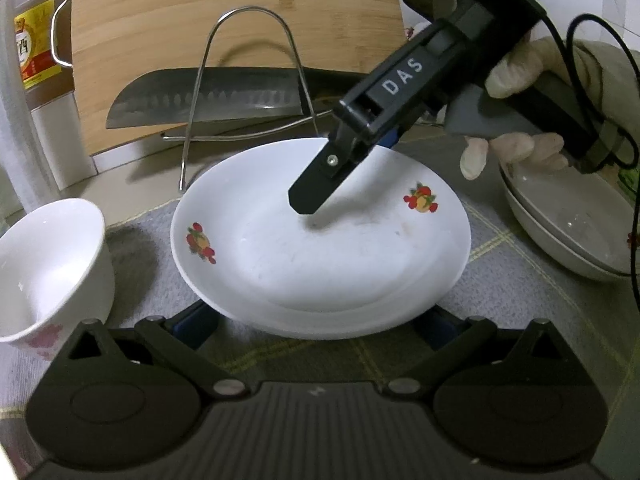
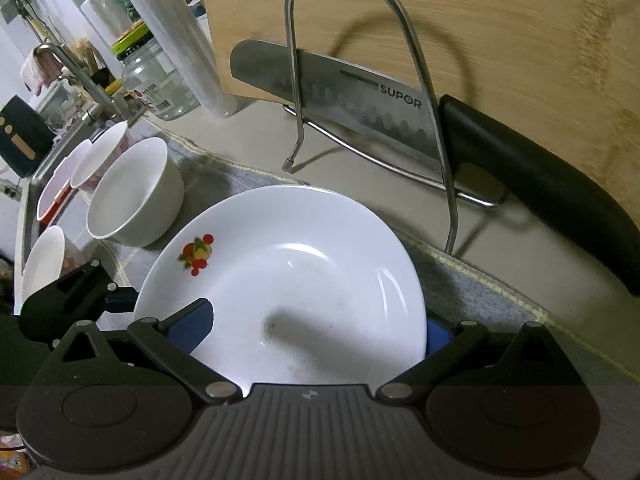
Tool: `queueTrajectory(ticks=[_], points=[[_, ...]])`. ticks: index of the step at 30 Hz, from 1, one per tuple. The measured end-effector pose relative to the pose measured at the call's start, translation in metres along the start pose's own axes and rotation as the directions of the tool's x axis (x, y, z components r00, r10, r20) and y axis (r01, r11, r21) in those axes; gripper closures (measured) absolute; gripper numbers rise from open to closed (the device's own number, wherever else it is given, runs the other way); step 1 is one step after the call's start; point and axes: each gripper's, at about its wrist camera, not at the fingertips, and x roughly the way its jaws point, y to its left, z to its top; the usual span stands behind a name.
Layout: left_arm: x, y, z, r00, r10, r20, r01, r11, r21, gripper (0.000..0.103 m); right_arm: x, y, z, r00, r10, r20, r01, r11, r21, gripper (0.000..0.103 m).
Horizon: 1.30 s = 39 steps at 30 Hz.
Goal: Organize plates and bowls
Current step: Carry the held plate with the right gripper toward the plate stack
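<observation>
White fruit-patterned plate (image 1: 320,248) lies on another plate, on a grey mat (image 1: 500,300); right gripper (image 2: 316,326) straddles its rim (spread wide, gripping nothing), left gripper (image 1: 320,324) equally wide at the near edge, bowl (image 1: 44,268) beside

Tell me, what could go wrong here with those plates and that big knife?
The right hand-held gripper hangs over the top plate, which sits on another plate; a clumsy grab might make it slide. The knife rests on the wire rack just behind, so a lifted plate could knock it. A white bowl stands close beside the stack.
</observation>
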Motion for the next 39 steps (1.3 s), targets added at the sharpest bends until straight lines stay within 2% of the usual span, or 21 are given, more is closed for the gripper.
queueTrajectory(ticks=[20,39], points=[[-0.001,0.000,-0.001,1.000,-0.010,0.013,0.010,0.999,0.041,0.001,0.012,-0.004,0.027,0.998,0.054,-0.041,-0.055,0.998,-0.040,0.002],[-0.002,0.001,-0.001,1.000,-0.002,0.001,0.002,0.999,0.046,0.000,0.009,0.002,0.022,0.997,0.053,-0.061,-0.057,0.996,-0.068,0.002]])
